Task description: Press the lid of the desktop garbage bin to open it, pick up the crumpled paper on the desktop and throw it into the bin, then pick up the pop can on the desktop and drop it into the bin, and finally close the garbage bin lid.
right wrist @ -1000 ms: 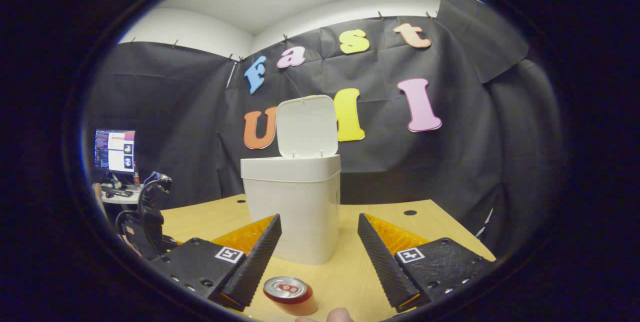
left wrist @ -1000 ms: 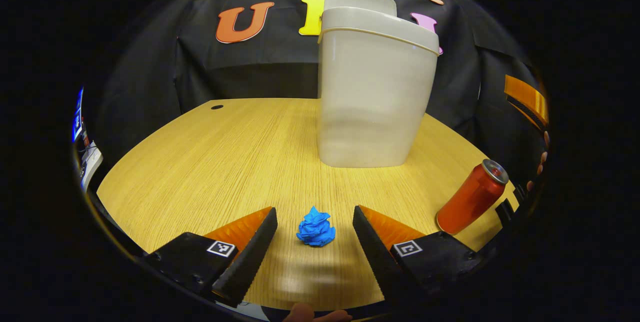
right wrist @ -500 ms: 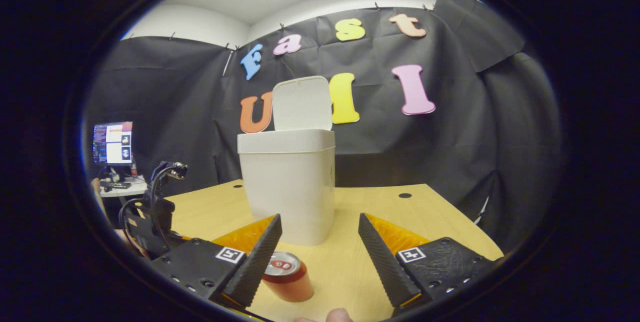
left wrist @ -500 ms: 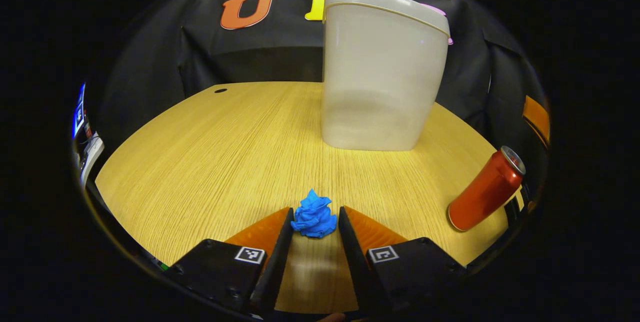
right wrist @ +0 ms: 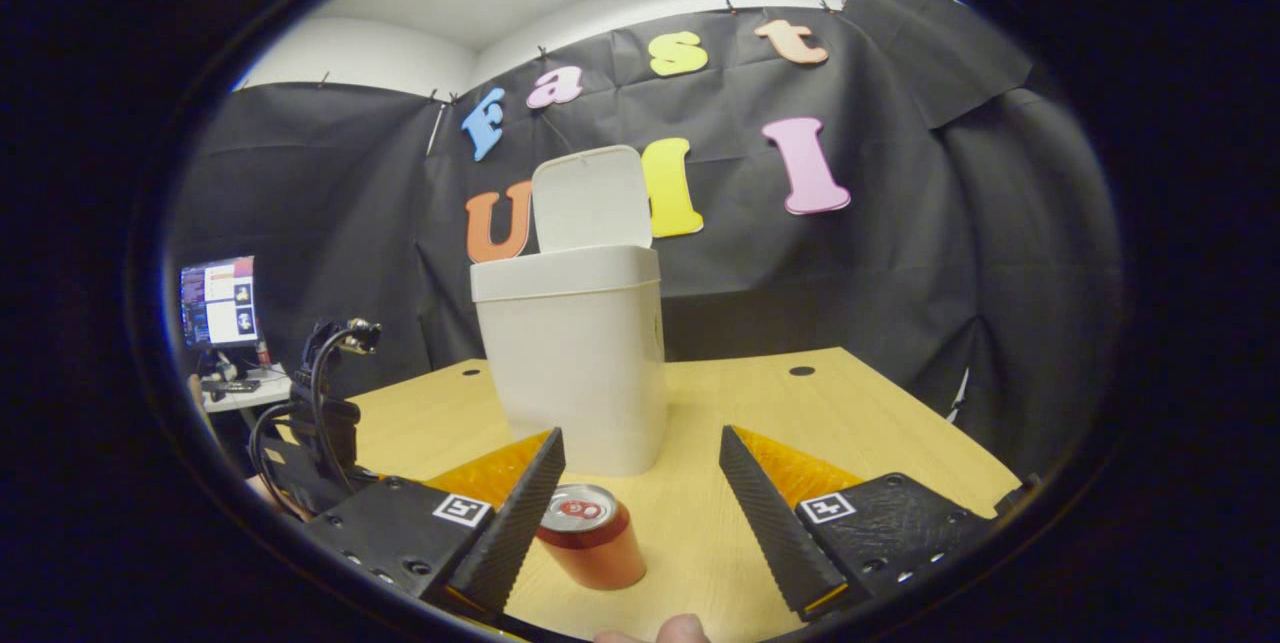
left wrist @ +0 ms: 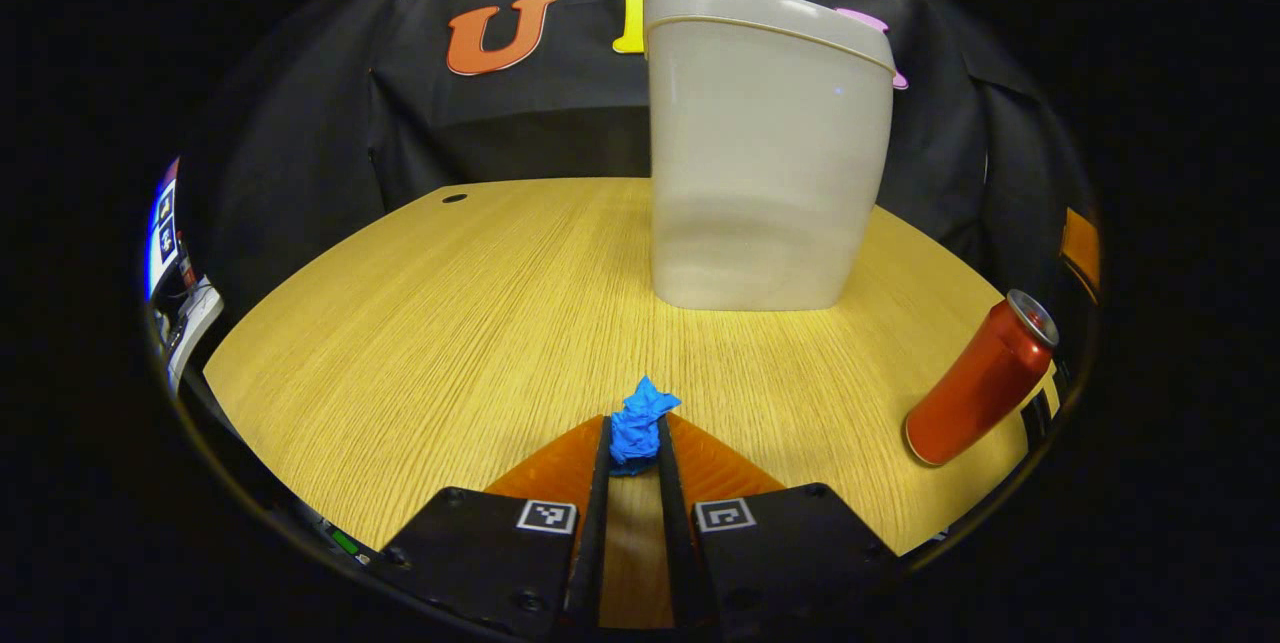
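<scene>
at the bottom centre of the left gripper view, the left gripper pinches the blue paper ball on the table. the bin (lid up) stands at upper centre, the can low in the right gripper view beside the right gripper, whose fingers are spread.

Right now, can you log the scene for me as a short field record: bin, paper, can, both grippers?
bin lid: garbage bin open, lid raised
paper: blue crumpled paper pinched between left gripper fingers, at desktop level
can: red pop can upright on desktop
right gripper: open, can near its left finger
</scene>
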{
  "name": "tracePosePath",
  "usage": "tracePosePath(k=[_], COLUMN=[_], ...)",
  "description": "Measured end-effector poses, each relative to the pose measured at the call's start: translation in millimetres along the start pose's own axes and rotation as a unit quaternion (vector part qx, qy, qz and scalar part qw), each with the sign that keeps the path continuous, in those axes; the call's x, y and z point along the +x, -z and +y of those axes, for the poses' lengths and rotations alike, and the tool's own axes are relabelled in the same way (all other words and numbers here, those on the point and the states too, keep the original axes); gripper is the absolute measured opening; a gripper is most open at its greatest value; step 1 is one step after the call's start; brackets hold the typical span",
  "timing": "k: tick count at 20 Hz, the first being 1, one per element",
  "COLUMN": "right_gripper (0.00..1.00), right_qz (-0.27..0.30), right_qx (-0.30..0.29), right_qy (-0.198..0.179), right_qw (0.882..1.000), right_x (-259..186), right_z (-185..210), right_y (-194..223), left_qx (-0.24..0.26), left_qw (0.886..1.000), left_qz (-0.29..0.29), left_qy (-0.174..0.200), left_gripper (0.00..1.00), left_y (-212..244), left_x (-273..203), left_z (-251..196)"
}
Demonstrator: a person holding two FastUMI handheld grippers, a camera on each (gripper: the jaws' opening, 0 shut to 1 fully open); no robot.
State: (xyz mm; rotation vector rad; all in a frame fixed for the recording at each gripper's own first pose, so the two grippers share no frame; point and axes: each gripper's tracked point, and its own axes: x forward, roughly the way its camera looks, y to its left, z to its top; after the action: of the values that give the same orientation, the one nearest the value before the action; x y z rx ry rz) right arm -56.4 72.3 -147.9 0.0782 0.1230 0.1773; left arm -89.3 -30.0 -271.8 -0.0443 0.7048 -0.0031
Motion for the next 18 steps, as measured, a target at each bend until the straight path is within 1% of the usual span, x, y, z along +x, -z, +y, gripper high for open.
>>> tracePosePath(k=[2,6,7,8,9,11,15,18], right_gripper=[0.96,0.96,0.93,0.96,0.96,0.96,0.96,0.96], right_qz=[0.003,0.001,0.004,0.006,0.010,0.024,0.046,0.067], right_qx=[-0.005,-0.018,-0.018,-0.020,-0.023,-0.031,-0.041,-0.036], right_qy=[-0.003,0.007,0.008,0.010,0.013,0.014,0.034,0.040], right_qw=[1.000,1.000,1.000,1.000,1.000,0.999,0.998,0.996], right_x=[-1,-2,-1,-1,-1,1,6,11], right_z=[9,16,19,20,22,27,25,25], right_y=[3,5,7,10,15,26,46,62], left_qx=[-0.009,-0.021,-0.026,-0.031,-0.034,-0.035,-0.032,-0.024], left_qw=[1.000,0.999,0.999,0.998,0.998,0.997,0.994,0.991], left_qz=[-0.008,-0.035,-0.041,-0.048,-0.056,-0.073,-0.104,-0.129], left_qy=[0.008,0.011,0.015,0.019,0.020,0.018,0.019,0.019], left_gripper=[0.27,0.27,0.27,0.27,0.27,0.27,0.27,0.27], left_y=[-5,-24,-29,-36,-42,-55,-78,-97], left_x=[-3,-11,-13,-15,-19,-24,-37,-47], left_z=[-2,1,1,1,3,7,10,12])
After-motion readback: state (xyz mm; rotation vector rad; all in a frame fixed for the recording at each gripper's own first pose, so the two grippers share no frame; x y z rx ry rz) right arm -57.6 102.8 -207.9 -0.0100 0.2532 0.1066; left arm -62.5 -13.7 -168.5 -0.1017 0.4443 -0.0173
